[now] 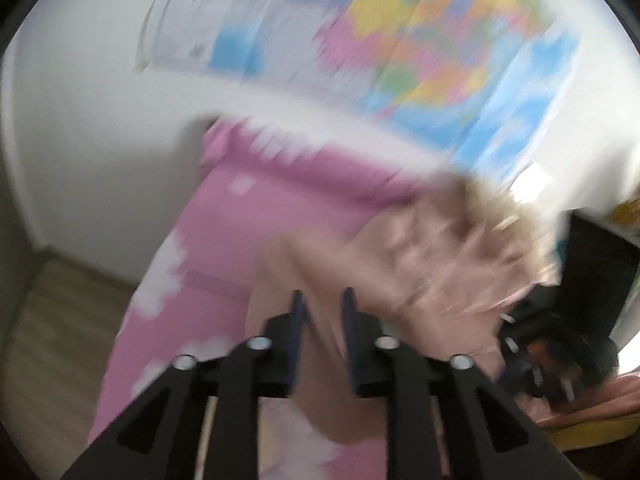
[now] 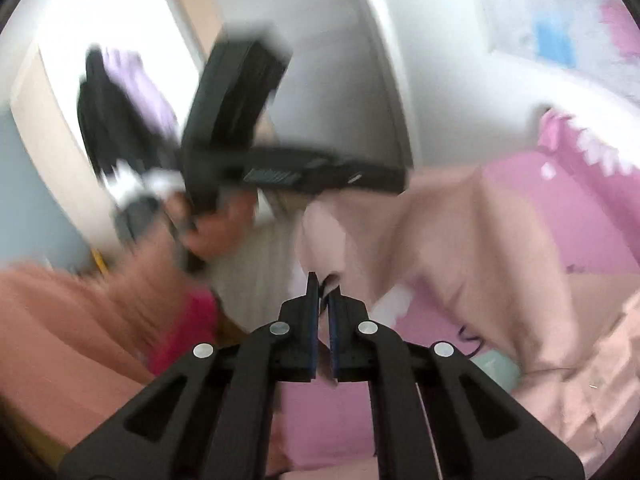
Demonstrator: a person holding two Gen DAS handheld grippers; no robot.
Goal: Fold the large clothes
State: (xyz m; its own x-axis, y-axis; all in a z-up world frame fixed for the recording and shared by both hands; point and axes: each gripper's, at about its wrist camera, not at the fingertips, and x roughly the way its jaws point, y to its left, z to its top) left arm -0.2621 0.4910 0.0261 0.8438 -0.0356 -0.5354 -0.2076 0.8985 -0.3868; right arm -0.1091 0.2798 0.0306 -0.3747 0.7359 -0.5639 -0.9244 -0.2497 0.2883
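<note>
A large pale pink garment [image 1: 404,276] hangs lifted over a pink bed sheet with white clouds [image 1: 208,232]; the view is blurred by motion. My left gripper [image 1: 323,300] has the garment between its fingers, jaws a little apart, gripping the cloth. In the right wrist view the garment [image 2: 472,240] drapes down to the bed. My right gripper [image 2: 323,286] is shut on an edge of the garment. The left gripper [image 2: 332,168] shows there from the side, held by a hand, its jaws on the cloth's upper edge.
A colourful wall map [image 1: 432,32] hangs above the bed. Wooden floor [image 1: 44,320] lies at left. A salmon cloth pile [image 2: 60,320] and a magenta item [image 2: 188,332] lie at left in the right wrist view. A mint object [image 2: 496,368] sits on the sheet.
</note>
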